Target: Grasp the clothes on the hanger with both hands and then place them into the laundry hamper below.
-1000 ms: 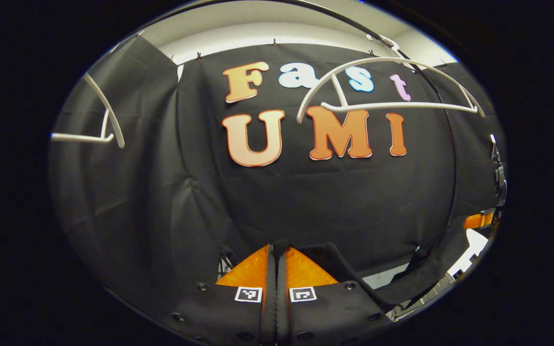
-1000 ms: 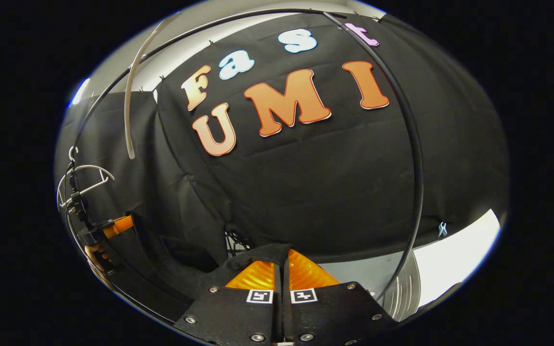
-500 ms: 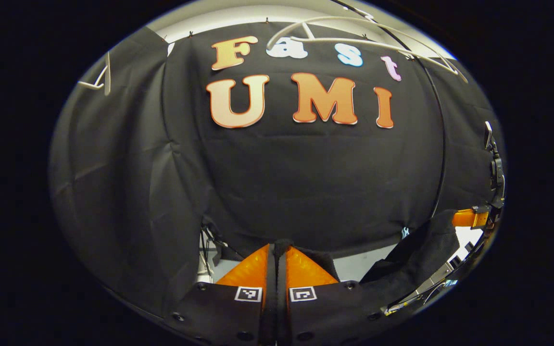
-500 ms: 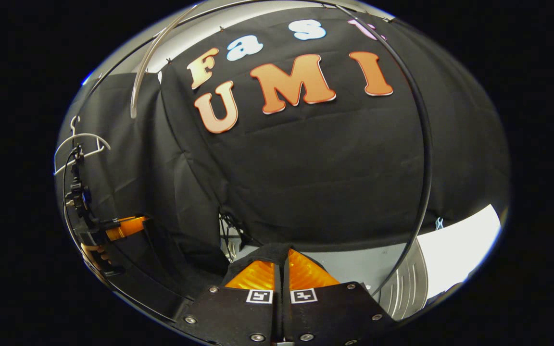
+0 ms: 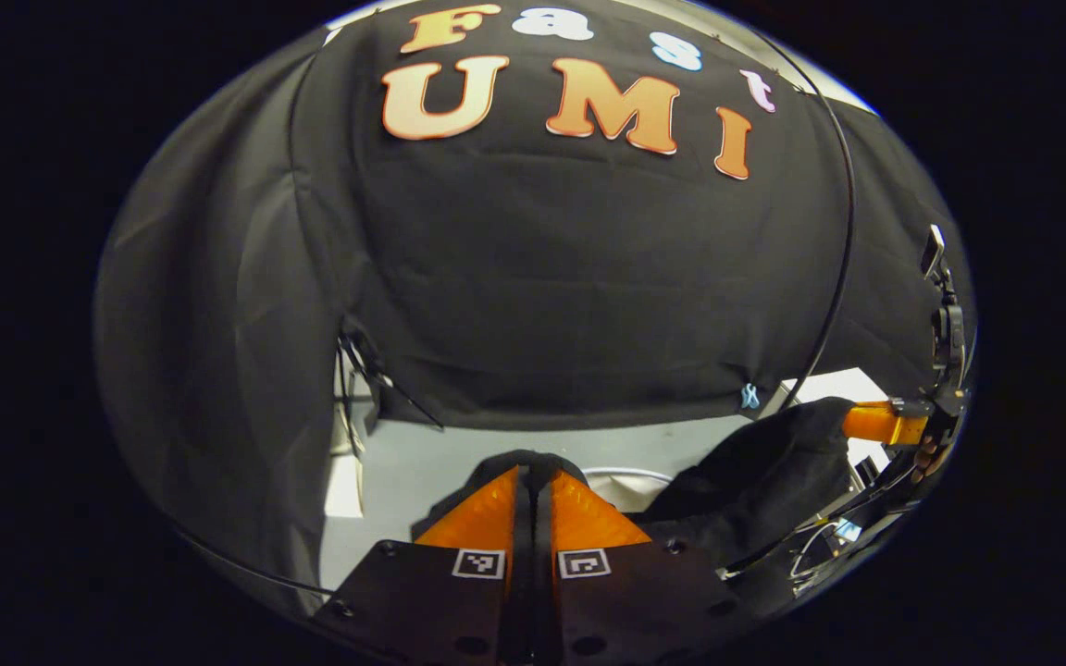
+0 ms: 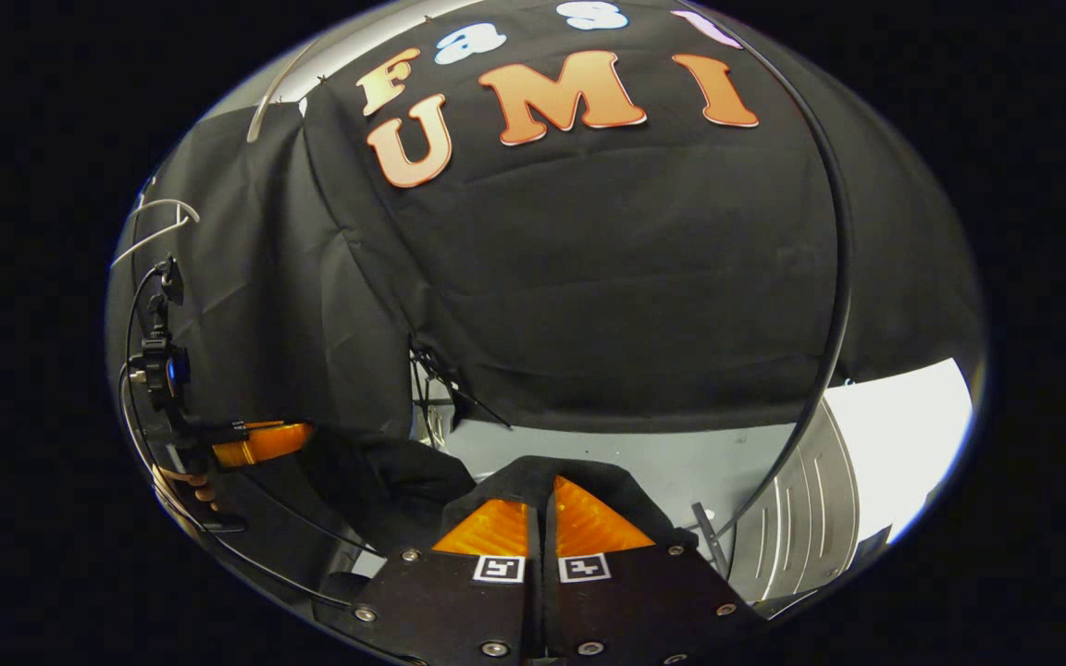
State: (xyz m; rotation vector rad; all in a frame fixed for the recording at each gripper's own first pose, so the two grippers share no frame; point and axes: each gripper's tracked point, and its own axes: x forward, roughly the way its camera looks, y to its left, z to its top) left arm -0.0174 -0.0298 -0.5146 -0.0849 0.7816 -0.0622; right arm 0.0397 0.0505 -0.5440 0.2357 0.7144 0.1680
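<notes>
The black garment (image 5: 755, 462) hangs in a slack band between the two grippers, free of the hanger. My left gripper (image 5: 534, 474) is shut on one end of it, low in the left gripper view. My right gripper (image 5: 880, 423) holds the other end at the far right of that view. In the right gripper view my right gripper (image 6: 542, 481) is shut on a fold of the garment (image 6: 385, 472). The cloth runs left from there to the left gripper (image 6: 265, 442), which a hand (image 6: 186, 481) holds. A white curved rim (image 5: 630, 474), apparently the hamper's, shows just past the left fingers.
A bare white hanger (image 6: 155, 215) hangs high at the left, with another pale hanger arm (image 6: 265, 102) above it. The black rack pole (image 6: 834, 277) curves down on the right. Grey floor (image 5: 422, 462) lies below the wall cloth, and a ribbed white panel (image 6: 792, 541) stands at lower right.
Both grippers have gone down with the garment still held. The white hangers have slid up and mostly out of view, and the grey floor and white rim have come into sight.
</notes>
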